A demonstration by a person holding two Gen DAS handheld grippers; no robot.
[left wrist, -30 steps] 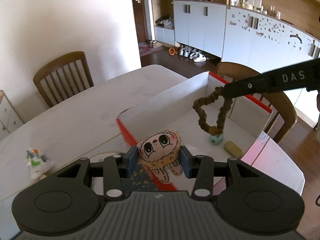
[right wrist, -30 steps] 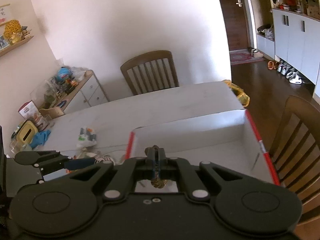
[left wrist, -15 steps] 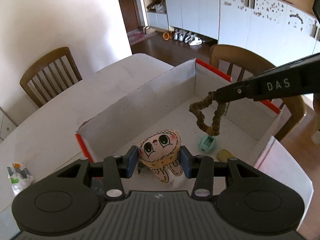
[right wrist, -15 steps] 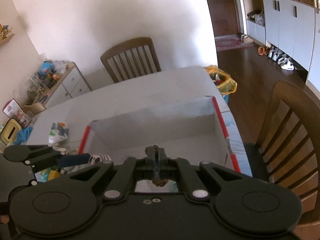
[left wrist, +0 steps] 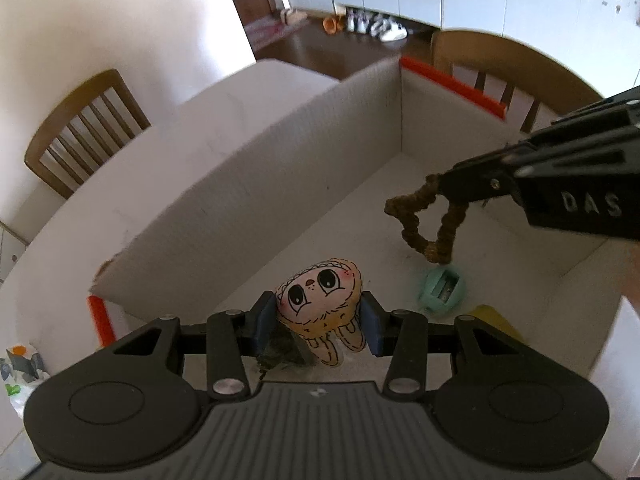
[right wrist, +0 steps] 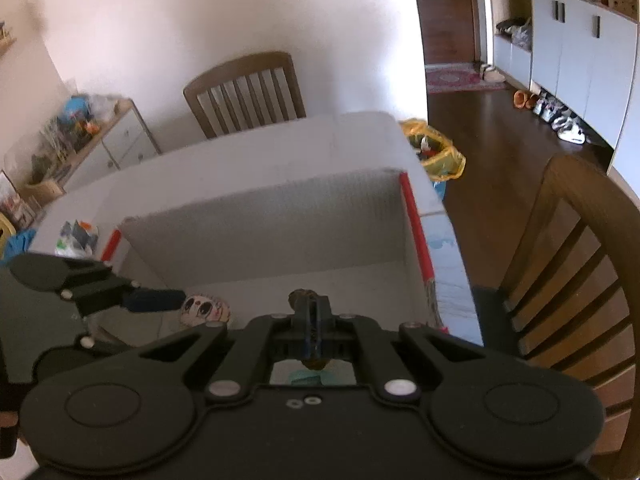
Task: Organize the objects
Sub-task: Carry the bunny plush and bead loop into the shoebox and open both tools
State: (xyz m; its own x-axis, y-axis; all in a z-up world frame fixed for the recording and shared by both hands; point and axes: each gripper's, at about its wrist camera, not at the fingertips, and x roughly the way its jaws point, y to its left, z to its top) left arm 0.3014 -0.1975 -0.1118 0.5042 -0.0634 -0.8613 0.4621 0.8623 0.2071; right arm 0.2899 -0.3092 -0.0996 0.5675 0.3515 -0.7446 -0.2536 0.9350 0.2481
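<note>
Both grippers are tipped steeply down into the open cardboard box (left wrist: 304, 168), which sits on a pale table (right wrist: 240, 152). The left gripper (left wrist: 319, 322) has its blue pads pressed on either side of a small plush toy (left wrist: 320, 300), held above the box floor near the box's near wall; the toy's face looks up and away from the gripper, its legs hanging back toward it. The right gripper (left wrist: 442, 190) comes in from the box's right side, its jaws together on a brown scrunchie (left wrist: 424, 224) that dangles as a loop, long axis roughly vertical. Below the loop, on the box floor, lies a teal sharpener (left wrist: 442, 288) beside a yellow object (left wrist: 494, 320). Wooden chairs (right wrist: 244, 92) stand around the table, and white cabinets (right wrist: 580, 48) line the far wall.
</note>
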